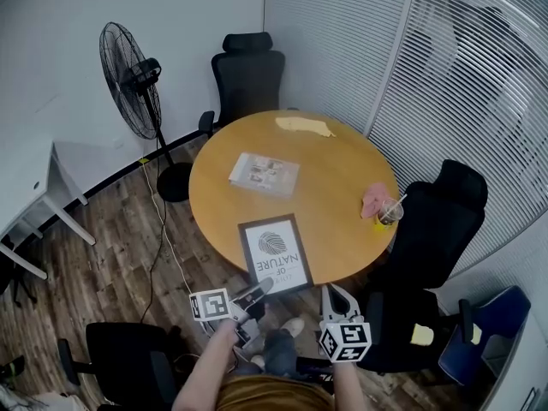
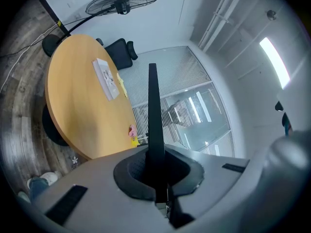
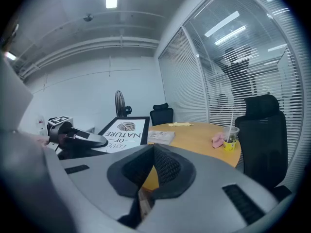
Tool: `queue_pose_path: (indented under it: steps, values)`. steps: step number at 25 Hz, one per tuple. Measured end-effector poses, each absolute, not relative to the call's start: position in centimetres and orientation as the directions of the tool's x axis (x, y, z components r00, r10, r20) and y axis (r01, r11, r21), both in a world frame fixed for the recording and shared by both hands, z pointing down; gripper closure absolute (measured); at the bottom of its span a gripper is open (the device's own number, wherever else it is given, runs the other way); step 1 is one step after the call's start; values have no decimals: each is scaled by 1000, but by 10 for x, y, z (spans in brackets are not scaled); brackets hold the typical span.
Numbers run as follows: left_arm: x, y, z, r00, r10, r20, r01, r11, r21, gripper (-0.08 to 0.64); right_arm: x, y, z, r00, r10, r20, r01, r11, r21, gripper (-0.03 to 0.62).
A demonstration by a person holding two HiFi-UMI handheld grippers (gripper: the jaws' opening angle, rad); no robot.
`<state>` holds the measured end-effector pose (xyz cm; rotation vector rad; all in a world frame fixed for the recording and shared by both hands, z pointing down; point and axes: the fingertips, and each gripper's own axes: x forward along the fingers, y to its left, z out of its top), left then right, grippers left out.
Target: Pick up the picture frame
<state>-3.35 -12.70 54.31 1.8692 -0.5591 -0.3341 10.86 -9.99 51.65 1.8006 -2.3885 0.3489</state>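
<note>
The black picture frame [image 1: 276, 253], white inside with a fingerprint design and lettering, sits at the near edge of the round wooden table [image 1: 342, 169], its near corner out past the rim. My left gripper [image 1: 257, 291] is shut on that near edge. In the left gripper view the picture frame [image 2: 152, 110] shows edge-on as a thin black bar that rises from the left gripper [image 2: 156, 176]. The right gripper view shows the picture frame [image 3: 124, 130] tilted, with the left gripper [image 3: 77, 139] clamped on it. My right gripper [image 1: 336, 298] hovers beside the frame's right corner, shut on nothing; its pads meet in the right gripper [image 3: 154, 152] view.
On the table lie a booklet [image 1: 264, 172], a yellow sheet [image 1: 301, 126], a pink cloth [image 1: 374, 199] and a cup with a straw [image 1: 388, 216]. Black office chairs stand behind [image 1: 248, 75], at the right [image 1: 441, 221] and near left [image 1: 128, 358]. A floor fan [image 1: 133, 80] stands left.
</note>
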Motion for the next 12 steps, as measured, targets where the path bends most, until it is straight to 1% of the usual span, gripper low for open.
queue_pose_path:
  steps: [5,10,12]
  values:
    - [-23,-126,538,856,-516,-15,-155,-284,946,525,112,-99,518,-281,-929,241,-959,261,-114,580]
    - [-17,-125,540,862,-507,-17,-147,-281,948,525,116,-98,522,-283,-927,246,-958,260,-121,580]
    - [-18,-126,543,861,-509,0,-166,-281,945,525,117,-97,524,-283,-926,250,-958,258,-127,580]
